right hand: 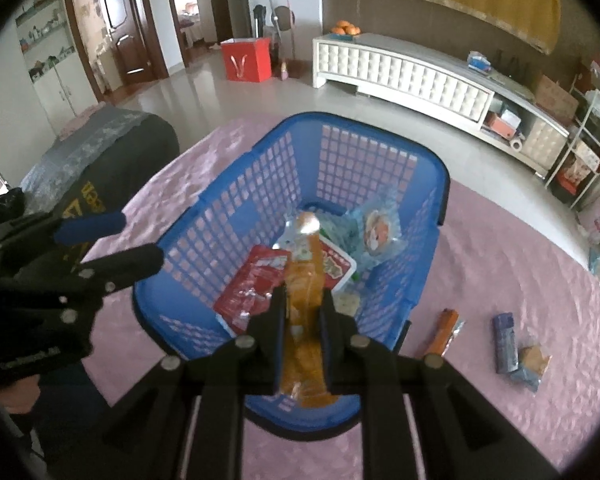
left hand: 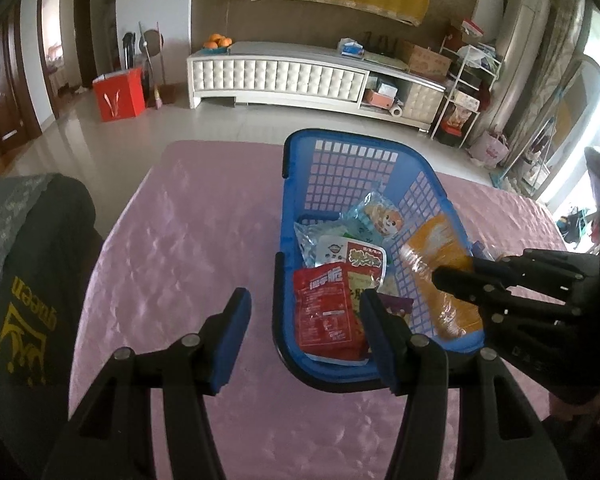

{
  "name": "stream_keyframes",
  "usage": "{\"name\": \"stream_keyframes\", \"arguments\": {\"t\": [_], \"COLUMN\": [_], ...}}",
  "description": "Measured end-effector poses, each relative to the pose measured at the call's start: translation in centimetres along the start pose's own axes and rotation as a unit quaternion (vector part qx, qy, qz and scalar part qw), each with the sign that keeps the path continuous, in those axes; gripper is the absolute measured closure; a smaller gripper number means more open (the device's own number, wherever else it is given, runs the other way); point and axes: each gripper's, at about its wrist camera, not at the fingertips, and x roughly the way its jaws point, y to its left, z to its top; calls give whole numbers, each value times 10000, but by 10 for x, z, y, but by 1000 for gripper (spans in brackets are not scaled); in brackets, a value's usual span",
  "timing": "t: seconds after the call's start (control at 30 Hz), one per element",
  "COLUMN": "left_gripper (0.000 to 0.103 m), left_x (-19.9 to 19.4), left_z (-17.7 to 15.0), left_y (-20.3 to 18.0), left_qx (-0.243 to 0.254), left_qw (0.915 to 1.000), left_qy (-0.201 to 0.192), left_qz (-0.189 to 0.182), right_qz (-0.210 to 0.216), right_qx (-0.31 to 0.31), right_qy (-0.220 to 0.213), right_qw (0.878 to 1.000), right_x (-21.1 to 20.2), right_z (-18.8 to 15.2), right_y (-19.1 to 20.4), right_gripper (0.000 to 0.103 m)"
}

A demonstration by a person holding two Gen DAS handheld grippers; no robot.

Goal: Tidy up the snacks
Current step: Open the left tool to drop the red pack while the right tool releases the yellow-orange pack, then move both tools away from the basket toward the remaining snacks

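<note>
Setting: living room with pale tiled floor; a table under a shiny pink quilted cloth (left hand: 204, 240) in the foreground. Far side: a long white tufted media cabinet (left hand: 276, 76) with a bowl of oranges (left hand: 217, 42) on its left end; a red gift box (left hand: 119, 94) on the floor to its left.

Container: blue plastic lattice basket (right hand: 236, 216), on the cloth, centre. Contents:
- red foil snack packet (left hand: 328, 312) with white Chinese characters, near end;
- white-and-red packet (left hand: 352, 260) with yellow characters, behind it;
- clear packet with a cartoon face (left hand: 384, 216), far end;
- other pale wrappers beneath, not legible.

Orange snack packet (right hand: 304, 292): long, translucent, hanging over the basket's near half, pinched at its near end by the right gripper (right hand: 302, 300), jaws pressed tight on it.

Left gripper (left hand: 306, 312): blue-padded jaws spread, nothing between them, above the basket's near left rim.

Loose on the cloth, right of the basket: an orange stick packet (right hand: 444, 332), a blue-purple packet (right hand: 505, 342), and a clear-wrapped biscuit (right hand: 534, 362).

Left of the table: dark fabric item (left hand: 32, 280) with a yellow crown and the word "queen".
</note>
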Motion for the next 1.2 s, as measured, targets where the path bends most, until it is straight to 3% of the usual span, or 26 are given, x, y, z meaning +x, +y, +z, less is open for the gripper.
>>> {"name": "stream_keyframes", "arguments": {"t": [0.17,0.27,0.33,0.43,0.67,0.73,0.9,1.2], "left_gripper": [49,49,49,49,49,38,31,28], "left_x": [2,0,-1,-5,-19,-25,-40,-44], "left_z": [-2,-2,-2,-2,0,0,3,-1], "left_y": [1,0,-2,-6,-27,-37,-63,-122], "left_qx": [-25,-6,7,52,205,314,541,1019], "left_qw": [10000,10000,10000,10000,9997,9994,9979,9939], "left_qy": [26,30,29,7,-84,-139,-348,-406], "left_qz": [22,52,51,63,90,96,-58,-113], "right_qz": [85,-95,-104,-135,-157,-187,-318,-615], "right_qx": [-40,-135,-152,-98,48,105,123,457], "right_qy": [68,83,140,56,-107,-210,-492,-875], "right_qw": [9999,9998,9997,9998,9998,9995,9982,9932], "right_x": [7,8,7,1,-22,-32,-62,-108], "right_z": [2,3,1,0,-7,-10,-21,-48], "right_y": [1,5,6,4,-8,-14,-29,-71], "right_gripper": [84,80,57,41,38,33,19,13]}}
